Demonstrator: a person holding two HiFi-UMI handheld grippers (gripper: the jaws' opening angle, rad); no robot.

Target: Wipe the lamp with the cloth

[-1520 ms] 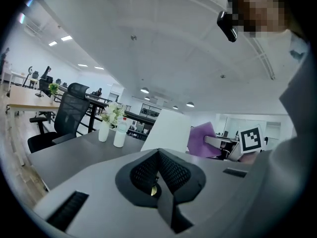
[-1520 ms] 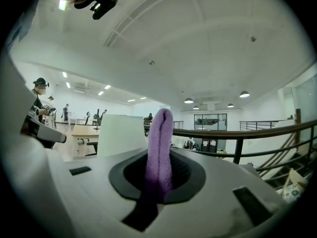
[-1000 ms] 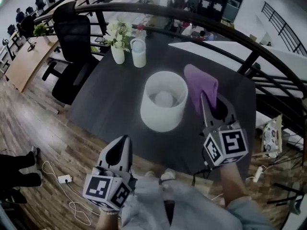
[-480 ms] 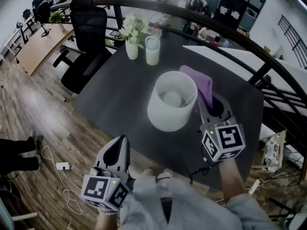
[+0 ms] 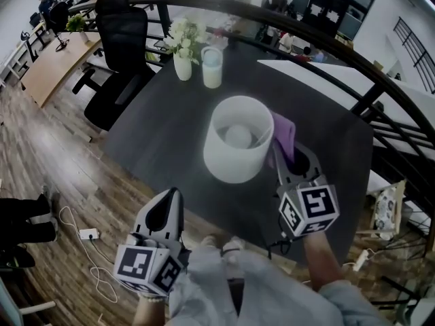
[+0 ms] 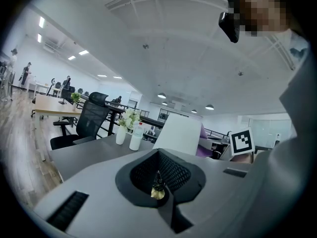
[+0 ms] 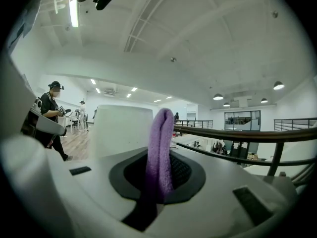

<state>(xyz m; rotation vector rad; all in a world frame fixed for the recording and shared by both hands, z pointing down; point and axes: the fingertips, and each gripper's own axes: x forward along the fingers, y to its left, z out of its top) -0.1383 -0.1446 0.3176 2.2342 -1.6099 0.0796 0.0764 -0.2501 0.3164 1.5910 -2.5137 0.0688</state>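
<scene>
Dark table (image 5: 153,138) — cloth (image 5: 284,133) beside lamp (image 5: 234,153), vase (image 5: 182,67) behind

Dark table (image 5: 155,136) carries white lamp (image 5: 230,160), flower vase (image 5: 182,66), pale bottle (image 5: 212,73).

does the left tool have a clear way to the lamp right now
Probably yes. The left tool hangs shut and empty off the near edge of the table, with only bare tabletop between it and the lamp. The right tool and its cloth are on the other side.
</scene>
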